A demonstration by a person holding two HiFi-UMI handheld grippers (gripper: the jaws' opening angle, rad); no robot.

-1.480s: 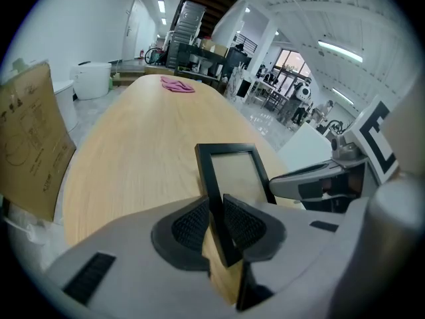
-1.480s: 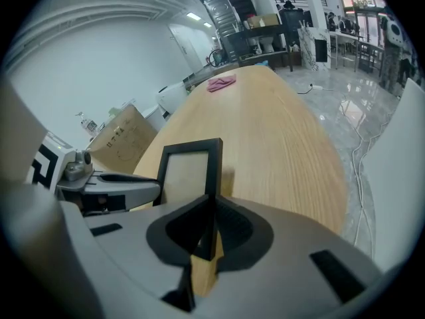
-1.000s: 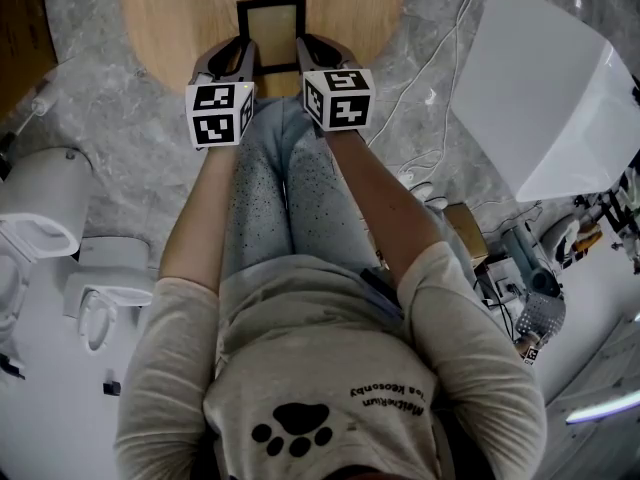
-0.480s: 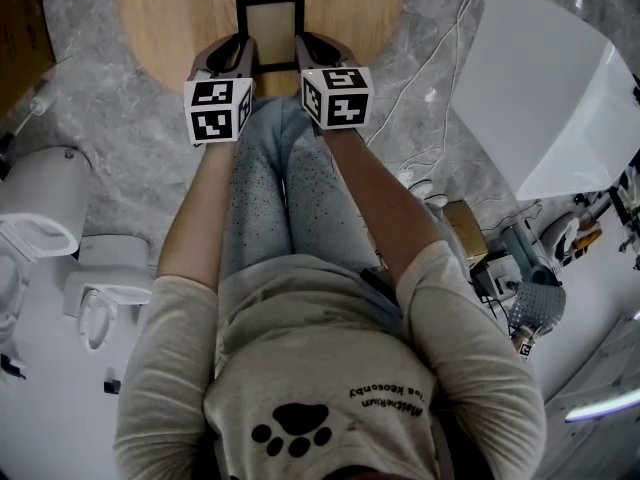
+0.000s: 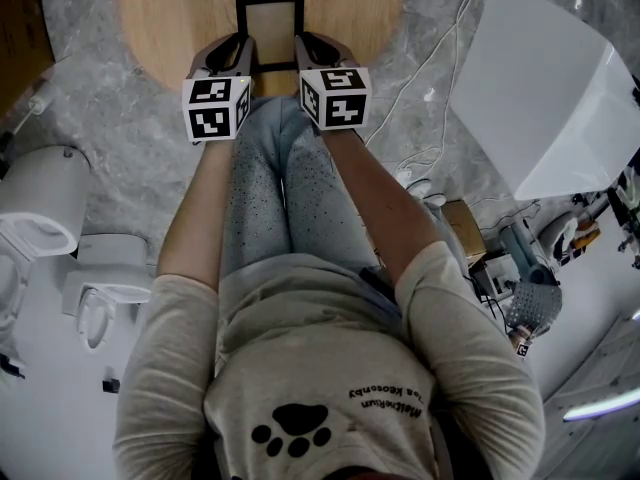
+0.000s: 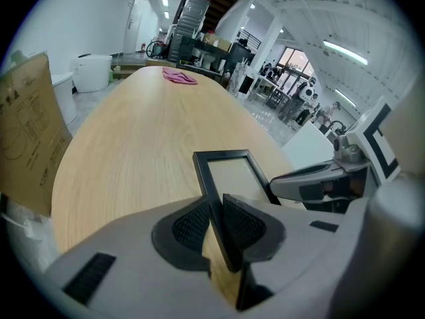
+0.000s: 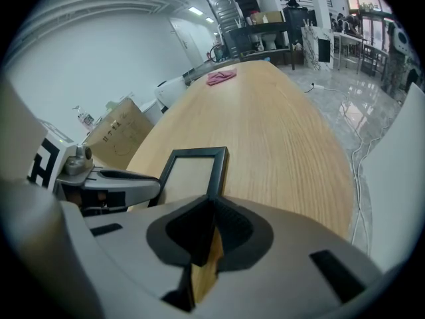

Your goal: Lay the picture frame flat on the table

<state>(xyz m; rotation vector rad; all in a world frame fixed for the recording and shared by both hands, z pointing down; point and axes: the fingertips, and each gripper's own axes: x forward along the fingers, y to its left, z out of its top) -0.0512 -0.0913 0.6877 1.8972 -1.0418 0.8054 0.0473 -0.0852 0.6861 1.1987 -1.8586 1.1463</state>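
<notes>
The left gripper point(image 6: 216, 223) is closed narrowly on the left side rail of the picture frame point(image 5: 270, 18), and the right gripper point(image 7: 208, 234) on its right rail. In both, the pads press the black moulding, and the frame sits at 12 o'clock in the head view, over the near end of the wooden table point(image 5: 170, 18). Bare tabletop runs beyond the frame toward 12 o'clock up to a pink cloth point(image 6: 179, 77) at the far end, with the rounded rim close at 6 o'clock. A cardboard box point(image 6: 26, 131) stands off the table at 9 o'clock in the left gripper view, its contents out of sight.
</notes>
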